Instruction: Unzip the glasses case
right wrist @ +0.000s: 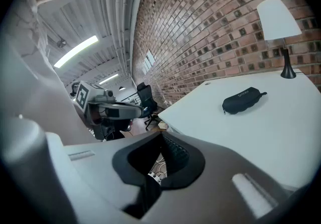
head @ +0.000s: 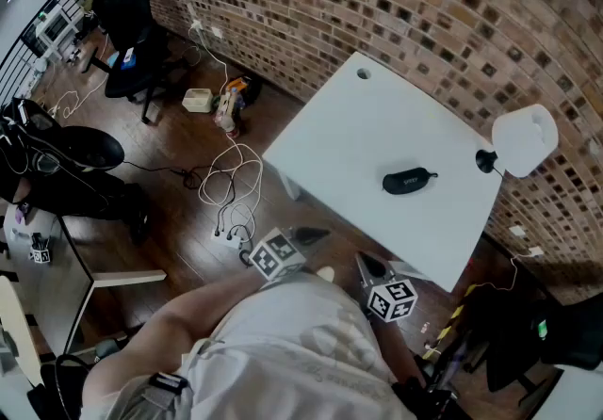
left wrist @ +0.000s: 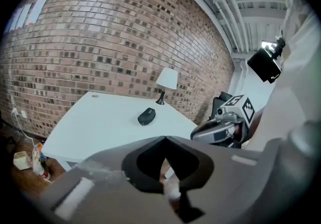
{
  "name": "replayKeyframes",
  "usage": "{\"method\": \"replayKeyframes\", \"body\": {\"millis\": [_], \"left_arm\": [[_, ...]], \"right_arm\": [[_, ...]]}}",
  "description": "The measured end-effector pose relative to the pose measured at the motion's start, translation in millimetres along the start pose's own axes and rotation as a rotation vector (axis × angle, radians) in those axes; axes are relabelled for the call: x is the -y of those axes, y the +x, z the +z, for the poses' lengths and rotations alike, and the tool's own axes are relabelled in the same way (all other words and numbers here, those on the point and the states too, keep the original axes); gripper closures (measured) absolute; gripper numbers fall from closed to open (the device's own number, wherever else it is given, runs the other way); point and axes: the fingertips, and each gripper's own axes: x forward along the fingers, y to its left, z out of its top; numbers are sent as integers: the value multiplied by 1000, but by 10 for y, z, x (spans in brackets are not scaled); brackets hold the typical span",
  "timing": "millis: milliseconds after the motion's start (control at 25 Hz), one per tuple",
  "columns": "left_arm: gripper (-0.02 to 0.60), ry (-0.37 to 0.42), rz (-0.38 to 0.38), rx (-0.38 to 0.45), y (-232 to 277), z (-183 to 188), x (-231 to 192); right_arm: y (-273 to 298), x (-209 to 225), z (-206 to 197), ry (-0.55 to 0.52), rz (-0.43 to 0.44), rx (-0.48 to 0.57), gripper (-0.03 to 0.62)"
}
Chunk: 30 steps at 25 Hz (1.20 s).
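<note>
A black zipped glasses case point(head: 409, 180) lies on the white table point(head: 367, 126), toward its right end near the lamp. The left gripper view shows the case point(left wrist: 146, 116) well ahead, and the right gripper view shows the case point(right wrist: 243, 100) ahead to the right. Both grippers hang off the table's near edge, in front of the person's chest. My left gripper point(head: 311, 235) is shut with nothing in it, its jaw tips meeting point(left wrist: 165, 137). My right gripper point(head: 370, 265) also looks shut and empty point(right wrist: 161, 132). Neither touches the case.
A white-shaded lamp point(head: 523, 138) stands at the table's right end, close beyond the case. Cables and a power strip point(head: 231, 234) lie on the wooden floor left of the table. A black office chair point(head: 132, 27) stands far left by the brick wall.
</note>
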Motion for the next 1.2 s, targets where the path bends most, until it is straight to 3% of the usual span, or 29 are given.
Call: {"method": "replayKeyframes", "body": {"millis": [160, 360, 600, 800, 1200], "left_arm": [[575, -8, -1, -9, 208, 184, 62], [575, 44, -42, -13, 373, 270, 167], [575, 45, -39, -15, 412, 426, -85], [575, 66, -143, -54, 611, 420, -193], [575, 122, -335, -123, 1034, 842, -767]], "right_arm": [[-112, 237, 69, -6, -4, -12, 586], [-139, 370, 76, 3, -12, -27, 586], [45, 477, 222, 19, -27, -25, 586], [60, 588, 229, 71, -125, -10, 586], [313, 878, 586, 214, -357, 76, 586]]}}
